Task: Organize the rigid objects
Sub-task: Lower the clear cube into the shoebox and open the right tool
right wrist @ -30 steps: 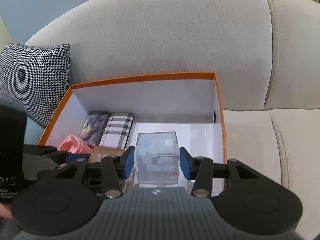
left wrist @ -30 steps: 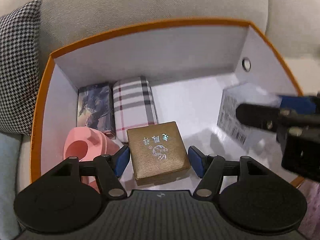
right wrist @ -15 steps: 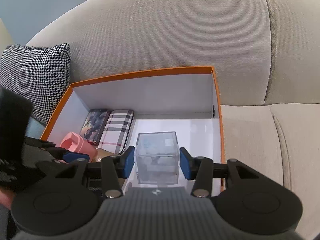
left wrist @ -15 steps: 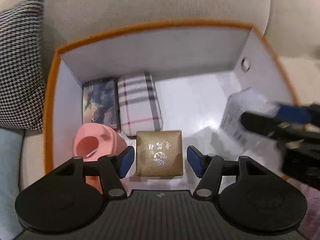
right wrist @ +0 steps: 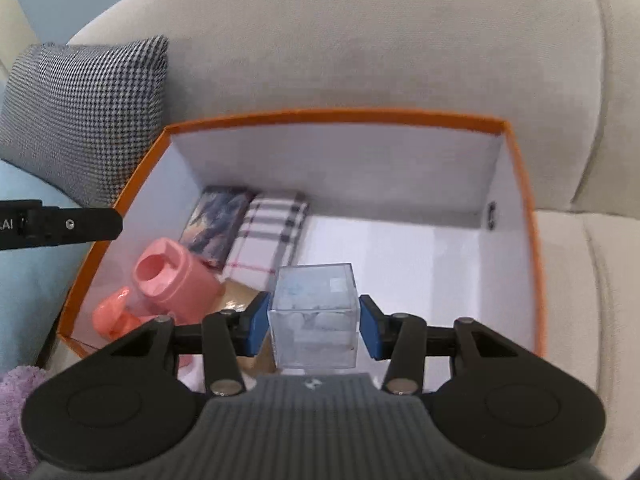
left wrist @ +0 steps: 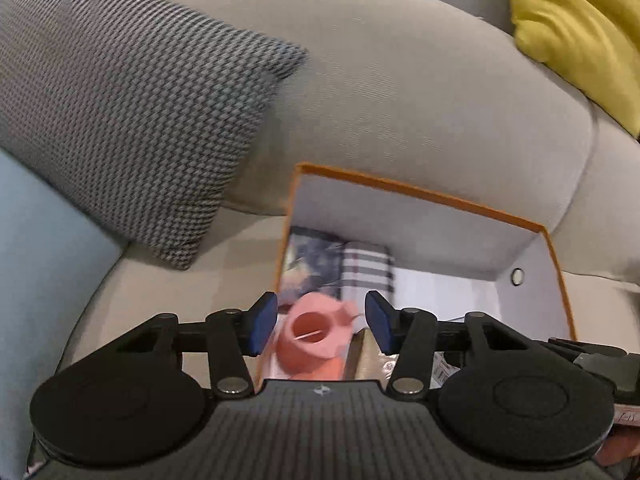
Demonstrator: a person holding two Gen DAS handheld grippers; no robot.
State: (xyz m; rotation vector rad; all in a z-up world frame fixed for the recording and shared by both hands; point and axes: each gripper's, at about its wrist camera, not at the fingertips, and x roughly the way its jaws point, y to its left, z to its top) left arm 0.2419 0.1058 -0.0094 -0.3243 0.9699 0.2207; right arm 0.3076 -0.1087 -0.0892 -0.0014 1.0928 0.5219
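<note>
An orange box (right wrist: 520, 184) with white inside walls sits on the sofa. In it lie a dark picture box (right wrist: 218, 226), a plaid case (right wrist: 272, 236), a pink container (right wrist: 172, 284) and a gold box (right wrist: 240, 300). My right gripper (right wrist: 314, 322) is shut on a clear plastic cube (right wrist: 314, 312) and holds it above the box's near side. My left gripper (left wrist: 320, 322) is open and empty, above the box's left near edge (left wrist: 280, 264), with the pink container (left wrist: 316, 336) seen between its fingers below.
A houndstooth cushion (right wrist: 84, 116) leans on the sofa back (right wrist: 360, 40) left of the box. A yellow cushion (left wrist: 576, 24) is at the far right. A purple cloth (right wrist: 18, 396) lies at the near left. A light blue surface (left wrist: 36, 264) is at the left.
My left gripper has pulled back and left, out of the box, away from the gold box. My right gripper has moved lower and closer over the box, still holding the clear cube.
</note>
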